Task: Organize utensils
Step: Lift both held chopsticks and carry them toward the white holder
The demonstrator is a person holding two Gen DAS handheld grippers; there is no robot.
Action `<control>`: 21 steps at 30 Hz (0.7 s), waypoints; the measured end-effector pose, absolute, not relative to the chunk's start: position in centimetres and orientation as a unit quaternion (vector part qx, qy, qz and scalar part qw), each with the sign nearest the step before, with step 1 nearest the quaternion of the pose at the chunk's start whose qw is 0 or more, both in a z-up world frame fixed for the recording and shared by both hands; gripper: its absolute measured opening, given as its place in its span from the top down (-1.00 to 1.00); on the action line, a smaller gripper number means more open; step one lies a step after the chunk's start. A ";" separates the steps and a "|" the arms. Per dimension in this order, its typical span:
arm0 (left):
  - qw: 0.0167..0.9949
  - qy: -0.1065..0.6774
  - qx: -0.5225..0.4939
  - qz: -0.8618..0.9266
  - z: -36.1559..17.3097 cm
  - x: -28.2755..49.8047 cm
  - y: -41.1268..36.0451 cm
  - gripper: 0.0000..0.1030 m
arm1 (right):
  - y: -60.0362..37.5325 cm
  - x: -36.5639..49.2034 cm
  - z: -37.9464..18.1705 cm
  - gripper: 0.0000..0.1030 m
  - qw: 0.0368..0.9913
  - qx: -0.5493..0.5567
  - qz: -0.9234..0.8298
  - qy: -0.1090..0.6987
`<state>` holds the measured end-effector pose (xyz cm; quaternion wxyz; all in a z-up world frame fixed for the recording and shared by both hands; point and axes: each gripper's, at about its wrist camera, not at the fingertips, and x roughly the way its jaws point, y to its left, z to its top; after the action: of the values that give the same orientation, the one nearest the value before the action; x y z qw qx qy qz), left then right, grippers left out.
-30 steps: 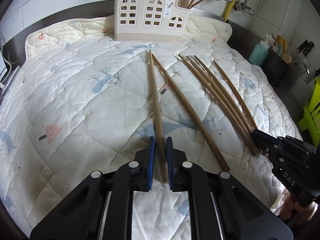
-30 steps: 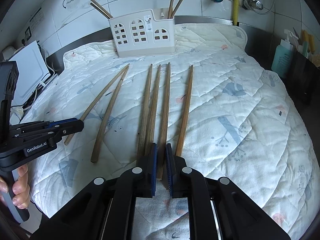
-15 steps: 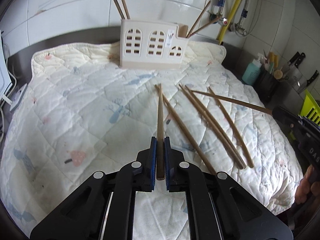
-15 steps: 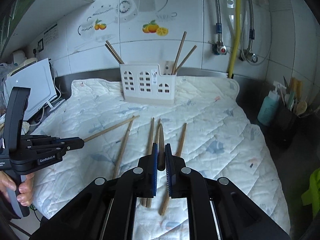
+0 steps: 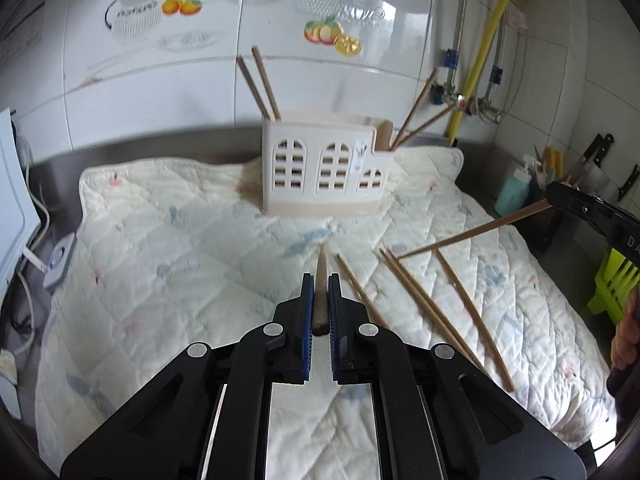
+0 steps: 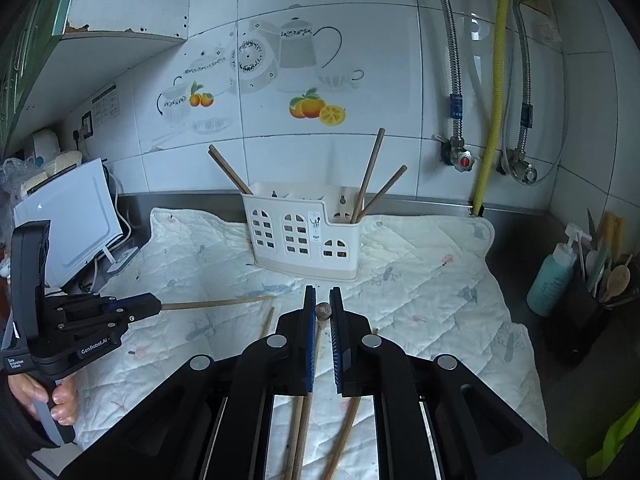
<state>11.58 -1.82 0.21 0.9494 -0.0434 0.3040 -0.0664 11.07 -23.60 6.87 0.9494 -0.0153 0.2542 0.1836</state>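
In the left wrist view my left gripper (image 5: 319, 280) is shut on a brown chopstick (image 5: 321, 264) that points ahead above the quilt, toward the white utensil holder (image 5: 320, 172). Several loose chopsticks (image 5: 420, 304) lie on the quilt to its right. My right gripper (image 5: 576, 204) enters from the right with a second chopstick (image 5: 476, 234) held off the quilt. In the right wrist view that gripper (image 6: 322, 292) is shut on this chopstick, seen end-on (image 6: 322, 311). The left gripper (image 6: 132, 306) with its chopstick (image 6: 216, 303) is at the left. The holder (image 6: 304, 236) has two chopsticks in each end.
A quilted mat (image 5: 160, 248) covers the steel counter up to the tiled wall. A white appliance (image 6: 68, 224) with cables stands at the left. At the right are a teal bottle (image 6: 552, 280), a dark utensil pot (image 6: 588, 300) and knives (image 5: 600, 152). A hand (image 6: 60, 400) holds the left gripper.
Both grippers closed on a chopstick each and lifted it off the quilt. Both have risen and tilted up, so the holder and wall now fill more of each view.
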 end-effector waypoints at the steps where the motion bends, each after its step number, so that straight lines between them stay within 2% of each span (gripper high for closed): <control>1: 0.953 0.294 -0.041 -0.069 0.6 11.6 -1.8 0.90 | -23.6 11.3 7.1 0.86 0.949 -0.014 0.185 0.253; 6: 0.964 0.253 -0.028 -0.081 2.0 12.0 -1.8 0.90 | -23.3 12.2 7.7 0.86 0.949 -0.009 0.191 0.251; 21: 0.964 0.253 -0.006 -0.083 8.6 17.5 -1.4 0.90 | -23.2 17.7 14.6 0.87 0.952 -0.003 0.210 0.223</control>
<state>17.48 -1.36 8.57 0.9638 -0.0061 0.2533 -0.0831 17.66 -23.19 14.60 0.9519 -0.0025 0.2233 0.2096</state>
